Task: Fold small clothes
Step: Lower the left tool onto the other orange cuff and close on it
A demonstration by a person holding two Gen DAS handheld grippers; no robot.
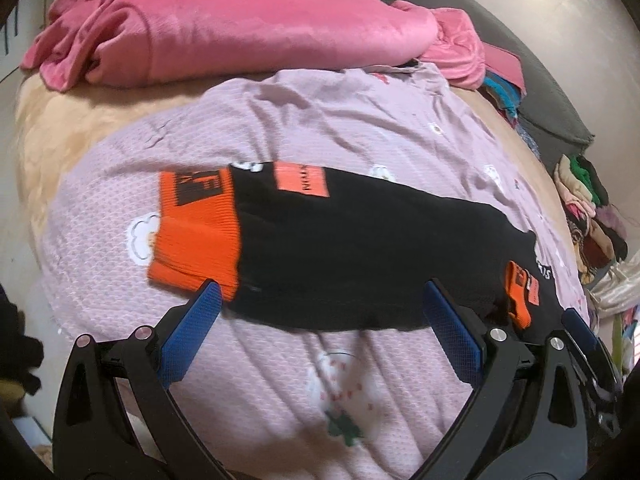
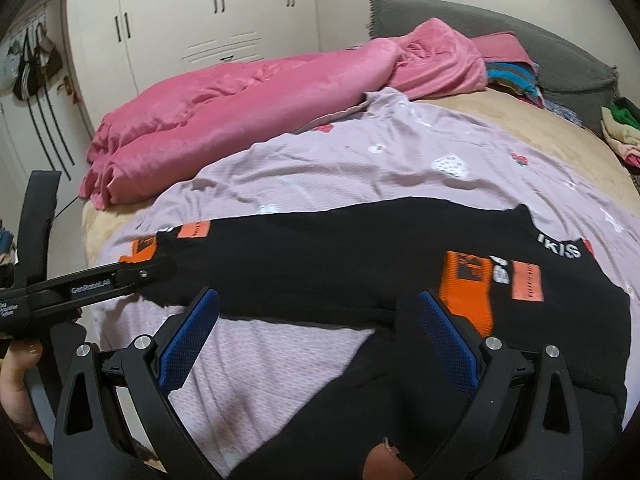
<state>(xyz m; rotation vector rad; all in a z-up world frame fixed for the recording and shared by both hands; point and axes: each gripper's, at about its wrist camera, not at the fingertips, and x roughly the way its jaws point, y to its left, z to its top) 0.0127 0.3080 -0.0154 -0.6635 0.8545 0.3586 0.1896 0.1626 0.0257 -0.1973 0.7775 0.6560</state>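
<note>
Small black knit garment with orange ribbed cuffs and orange patches (image 1: 360, 248): soft, light, limp, will drape and bunch; best taken at near hem or cuff edges, judged. Lies spread flat across lilac printed sheet (image 1: 320, 128) on bed. Left tool (image 1: 320, 308) wide, empty, at near hem. Right tool (image 2: 318, 312) wide, empty, over near hem. Crumpled pink plush blanket (image 1: 224, 28) far. Clothes pile (image 1: 584, 208) right.

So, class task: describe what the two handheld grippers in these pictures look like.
Each gripper, left gripper and right gripper, has two black plastic arms with triangular cut-outs, silver round bolts and flat blue textured pads. In the right wrist view, the left gripper's side carries small white lettering. No cables or sleeves show clearly.
</note>
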